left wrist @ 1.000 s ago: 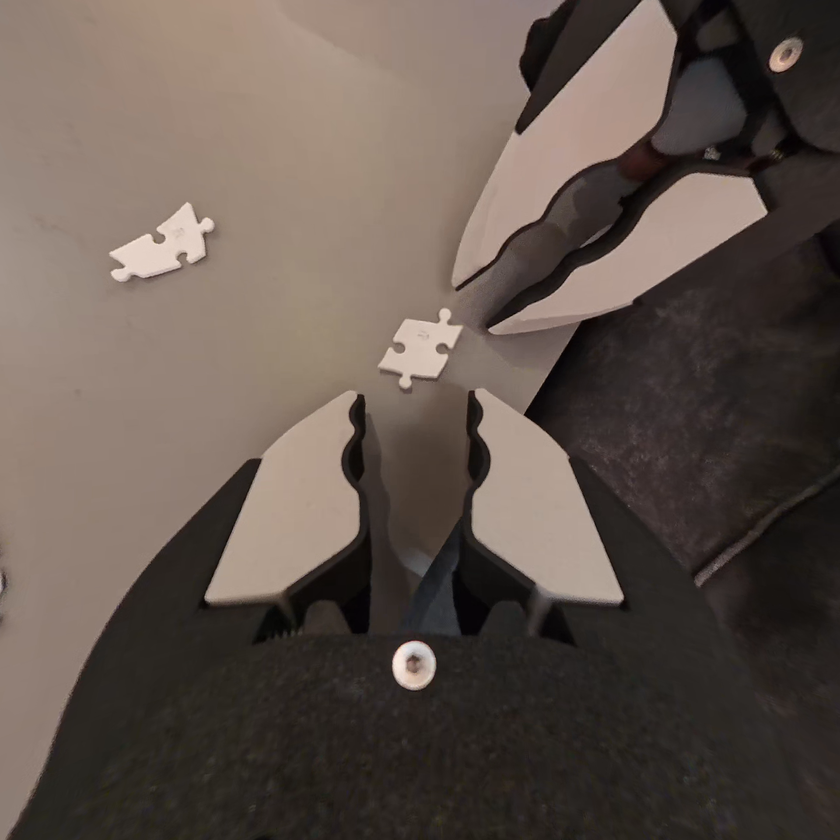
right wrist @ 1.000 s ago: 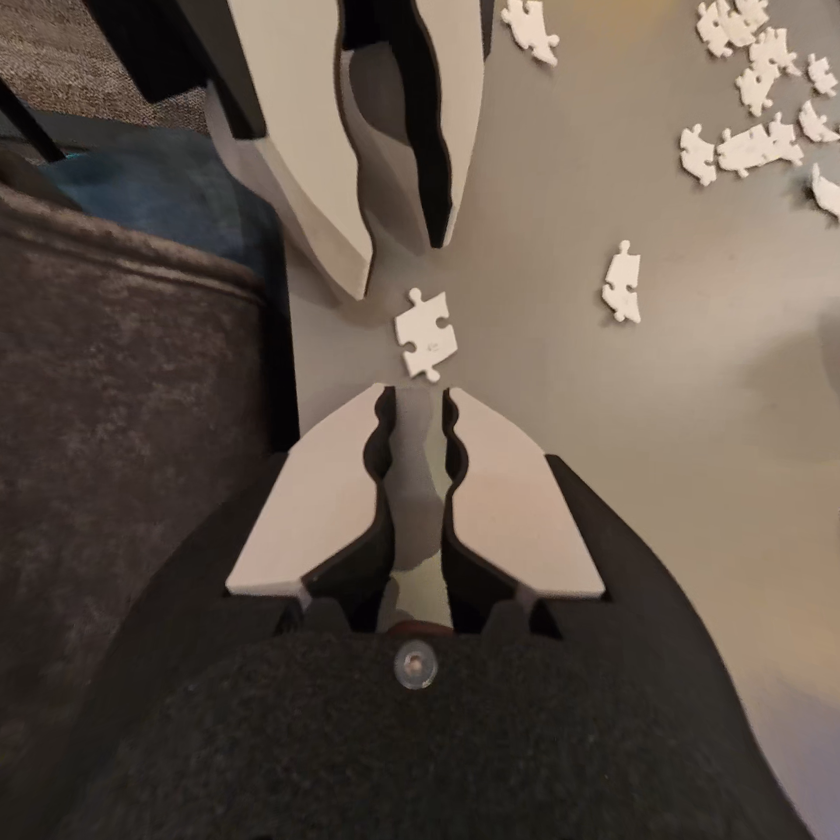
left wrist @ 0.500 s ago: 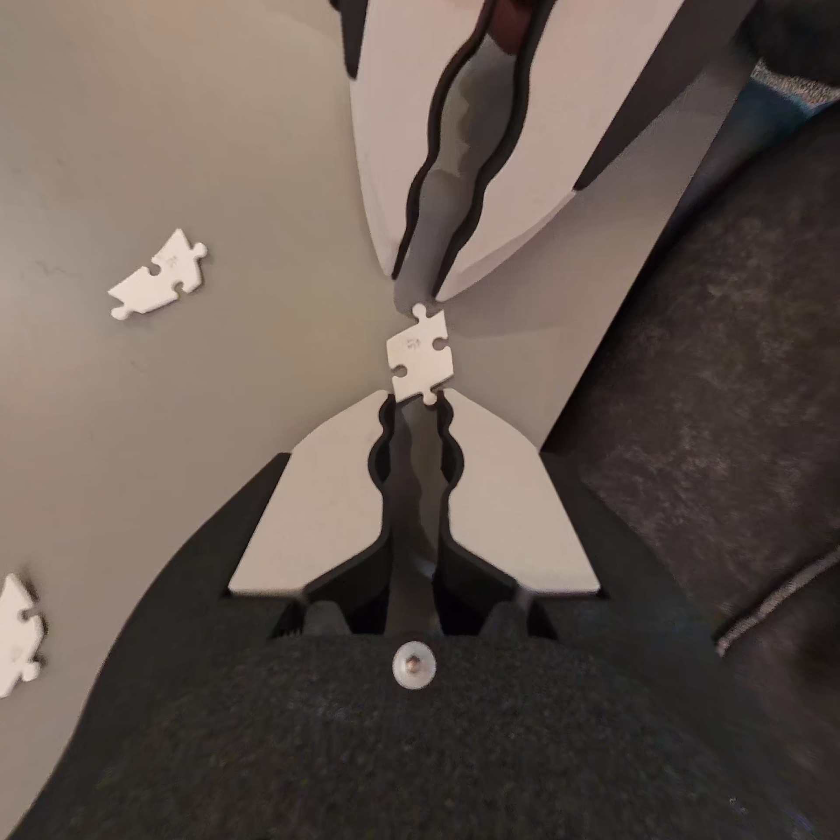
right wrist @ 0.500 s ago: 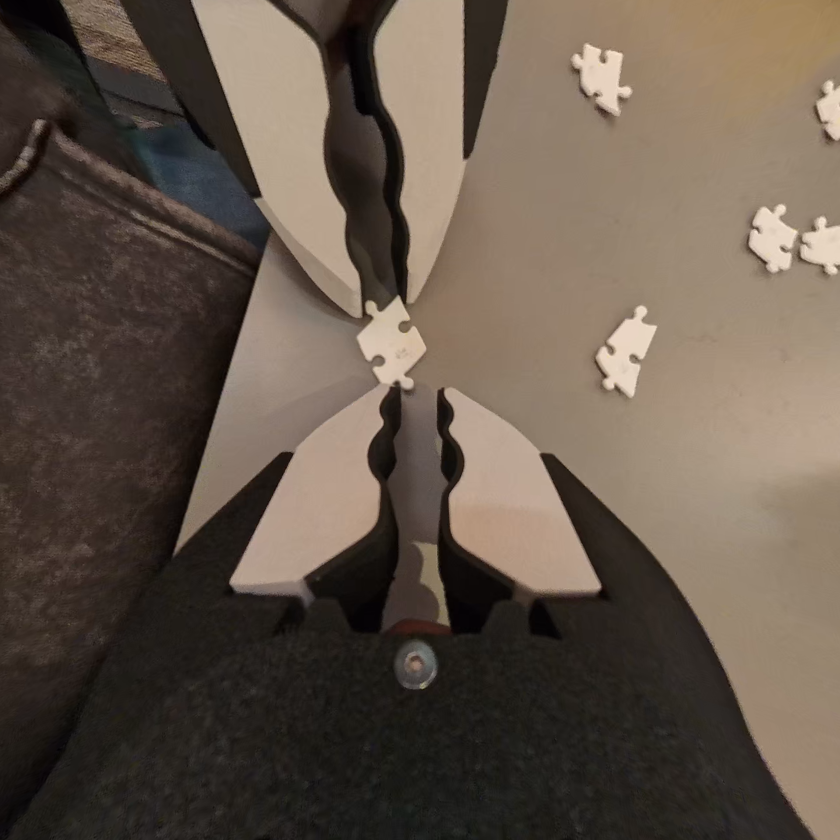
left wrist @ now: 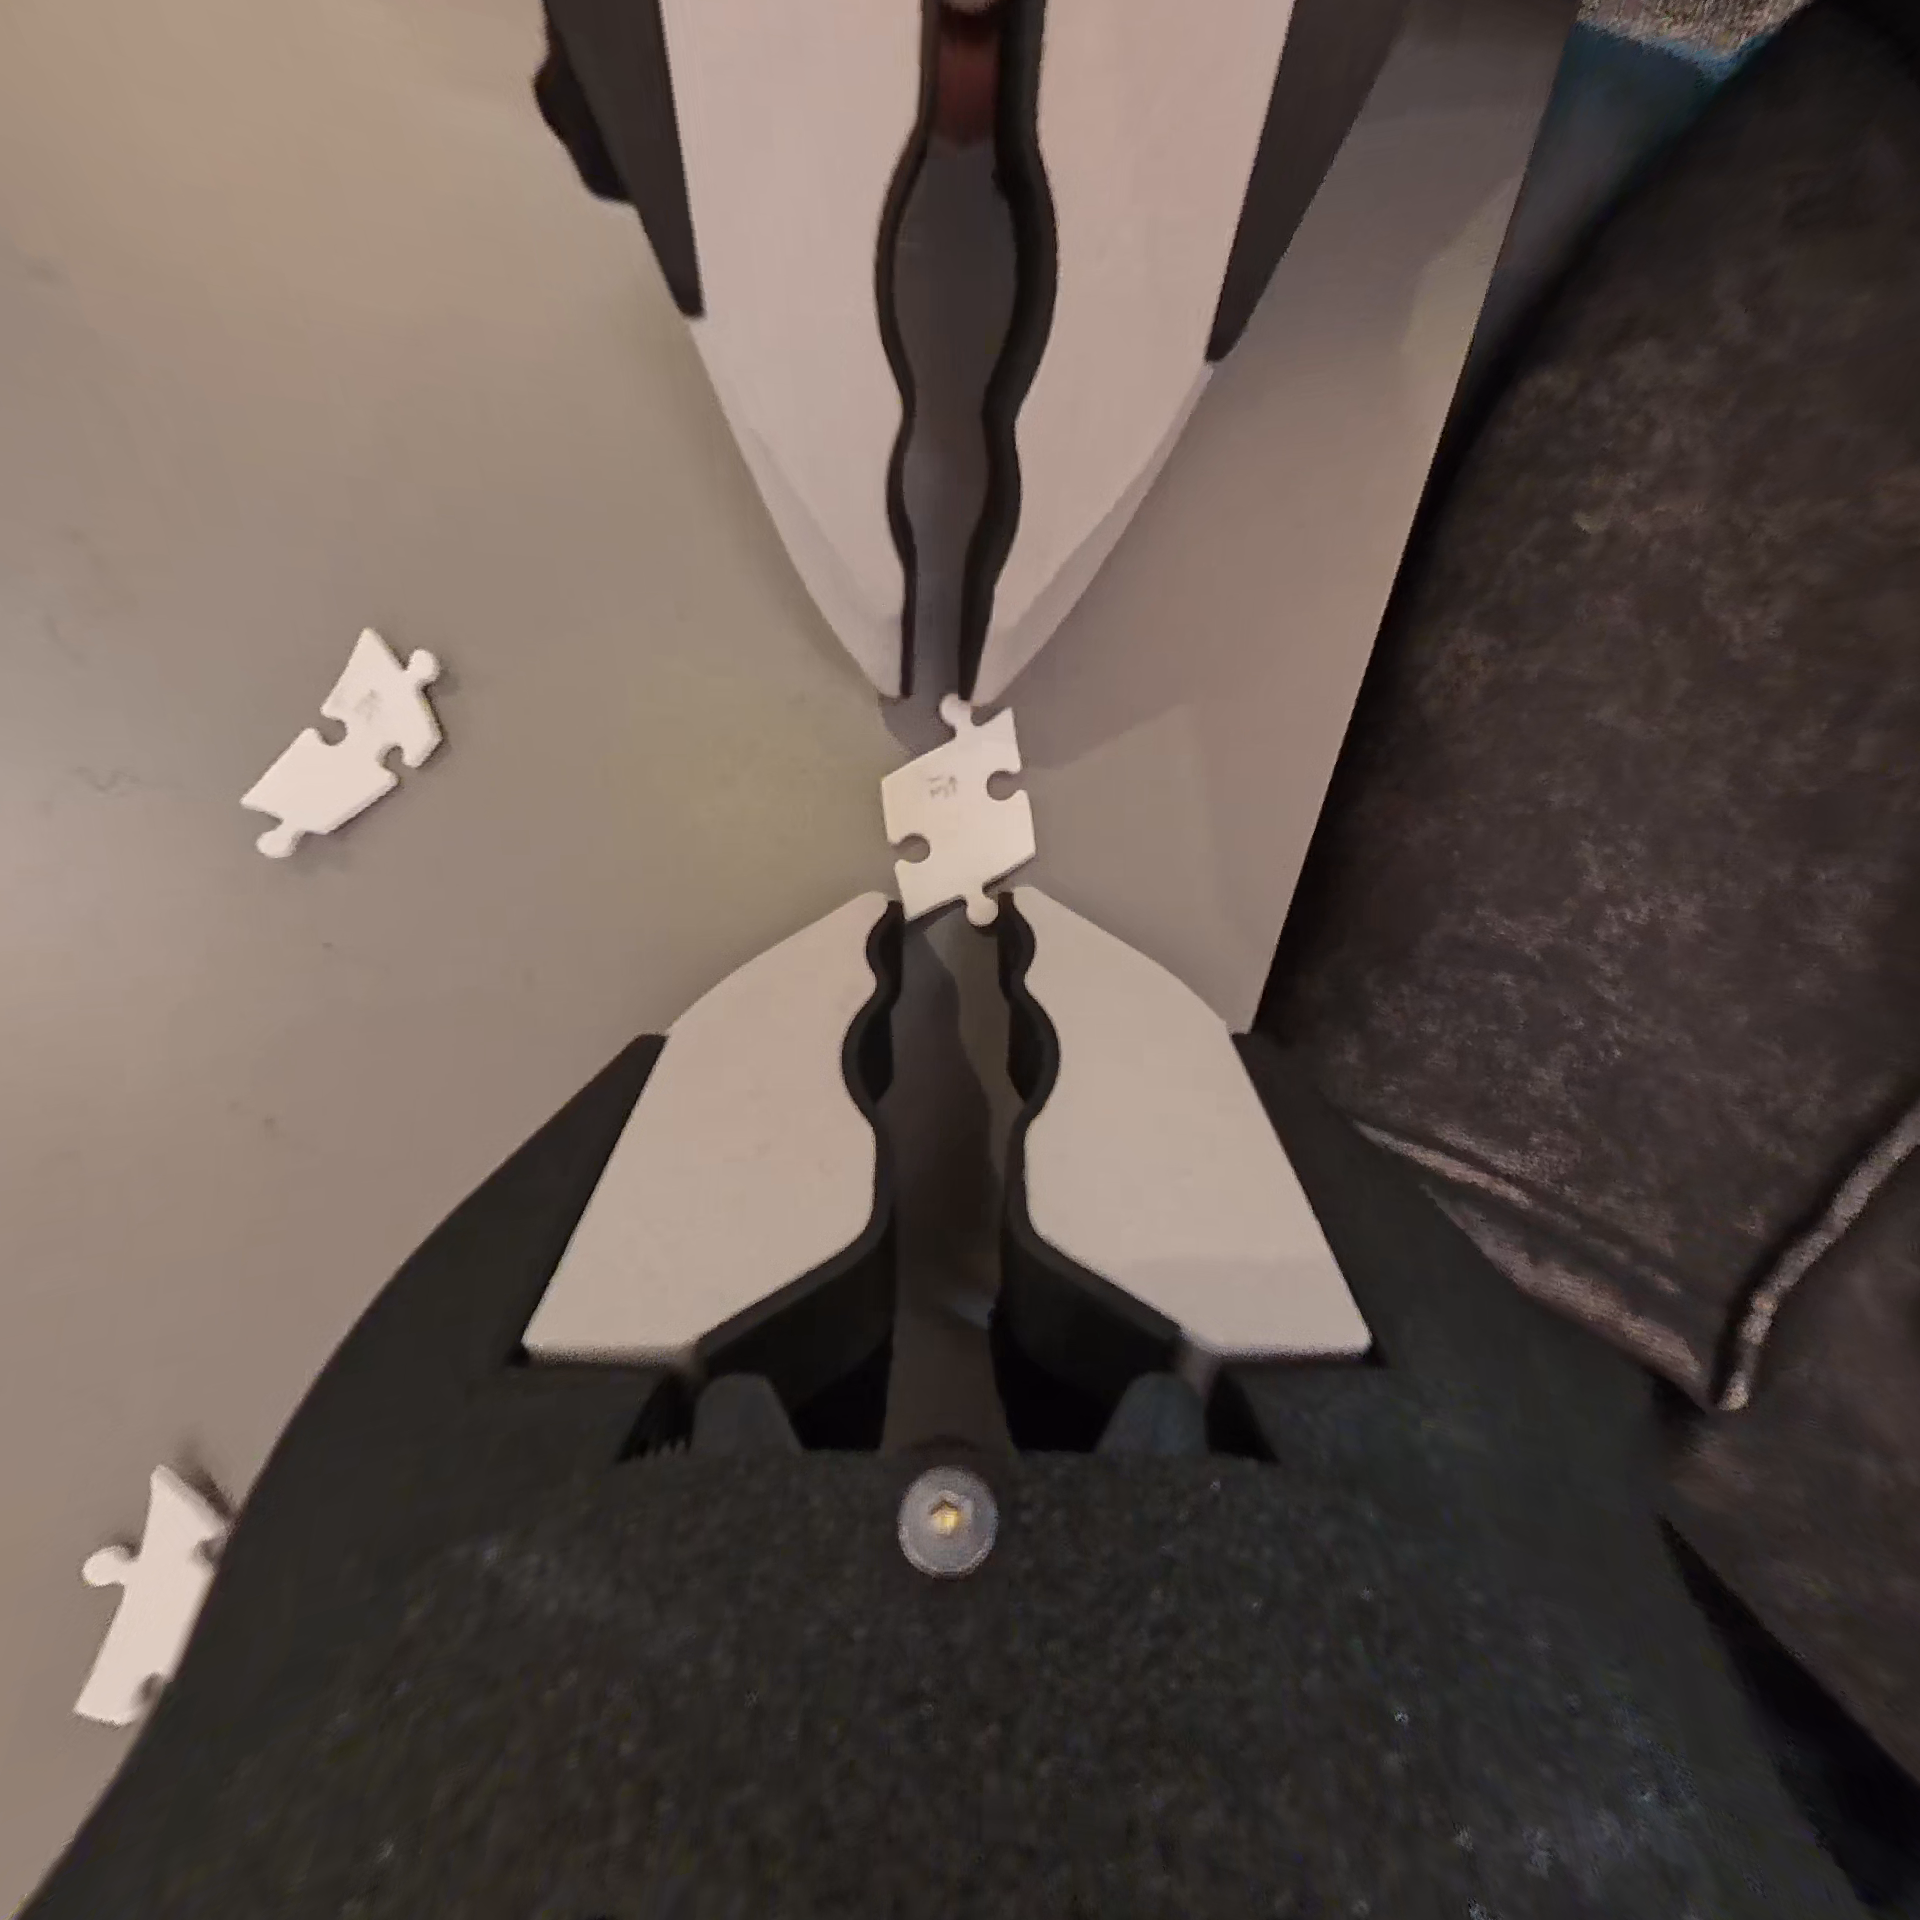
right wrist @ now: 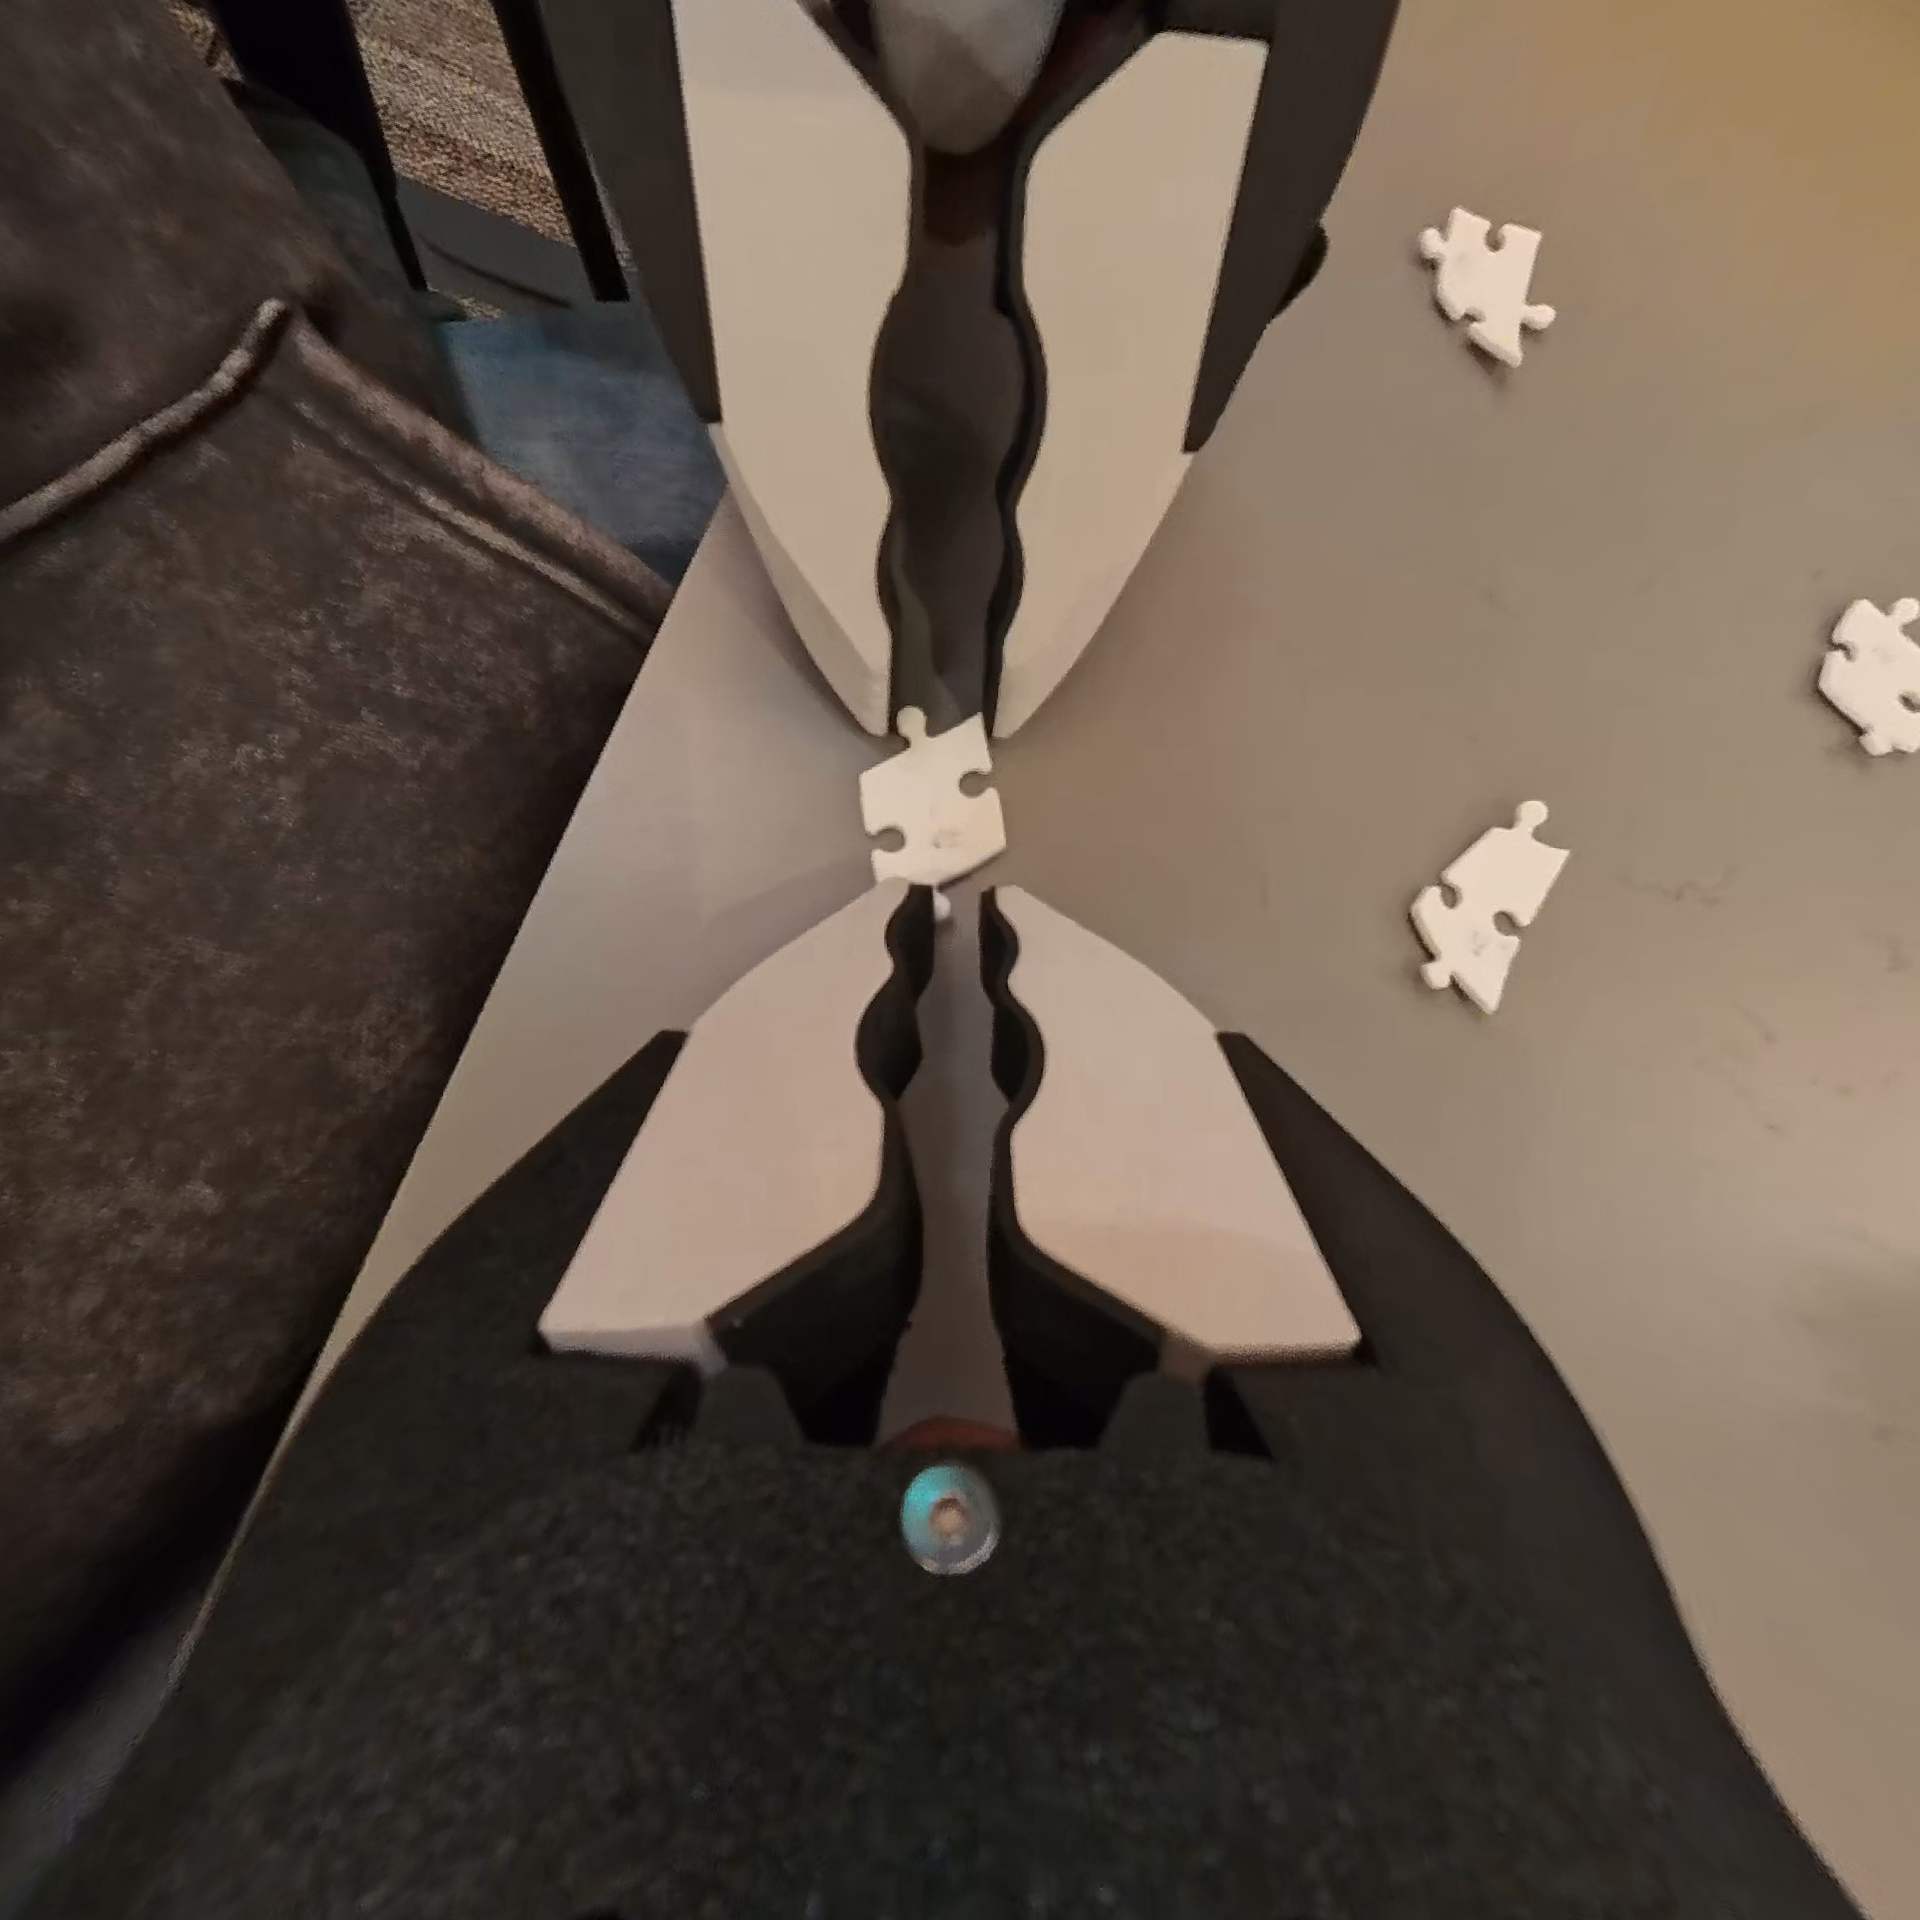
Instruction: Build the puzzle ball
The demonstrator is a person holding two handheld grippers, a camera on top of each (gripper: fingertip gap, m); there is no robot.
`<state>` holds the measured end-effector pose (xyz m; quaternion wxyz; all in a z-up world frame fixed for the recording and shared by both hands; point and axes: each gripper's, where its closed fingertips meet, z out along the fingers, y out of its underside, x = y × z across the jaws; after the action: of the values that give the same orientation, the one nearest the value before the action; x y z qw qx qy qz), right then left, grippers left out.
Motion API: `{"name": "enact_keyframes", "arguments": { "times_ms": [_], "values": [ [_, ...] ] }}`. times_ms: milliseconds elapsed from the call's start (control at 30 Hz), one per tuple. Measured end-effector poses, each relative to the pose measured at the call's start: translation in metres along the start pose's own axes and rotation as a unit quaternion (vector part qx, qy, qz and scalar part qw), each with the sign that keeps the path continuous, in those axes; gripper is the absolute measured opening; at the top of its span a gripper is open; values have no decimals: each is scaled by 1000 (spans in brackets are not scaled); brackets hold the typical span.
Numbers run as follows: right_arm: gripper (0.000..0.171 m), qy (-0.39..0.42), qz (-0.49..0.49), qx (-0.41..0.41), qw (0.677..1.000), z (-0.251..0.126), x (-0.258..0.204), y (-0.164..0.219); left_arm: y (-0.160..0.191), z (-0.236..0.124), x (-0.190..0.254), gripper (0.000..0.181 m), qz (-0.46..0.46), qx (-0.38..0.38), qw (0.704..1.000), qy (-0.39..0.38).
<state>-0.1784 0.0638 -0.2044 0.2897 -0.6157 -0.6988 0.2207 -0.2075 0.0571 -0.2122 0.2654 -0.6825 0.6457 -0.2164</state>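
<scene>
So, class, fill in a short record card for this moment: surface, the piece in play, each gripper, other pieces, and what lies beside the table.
surface: grey table
piece in play: white puzzle piece lying flat near the table edge, between the two grippers' tips
left gripper: jaws slightly apart, tips at the piece's near edge
right gripper: jaws slightly apart, tips at the opposite edge
grasp: neither gripper holds the piece yet
other pieces: loose white pieces scattered on the table
beside table: dark grey fabric
</scene>
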Motion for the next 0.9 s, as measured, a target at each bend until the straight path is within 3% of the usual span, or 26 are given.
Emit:
{"name": "enact_keyframes", "arguments": {
  "times_ms": [533, 900],
  "values": [
    [5, -21, 18, -2, 1000, 7, -9, 4, 0, -3, 0, 17, 25, 2, 1000, 8],
    [5, 47, 16, -12, 999, -3, -3, 3, 2, -6, -8, 24, 19, 2, 999, -27]
  ]
}}
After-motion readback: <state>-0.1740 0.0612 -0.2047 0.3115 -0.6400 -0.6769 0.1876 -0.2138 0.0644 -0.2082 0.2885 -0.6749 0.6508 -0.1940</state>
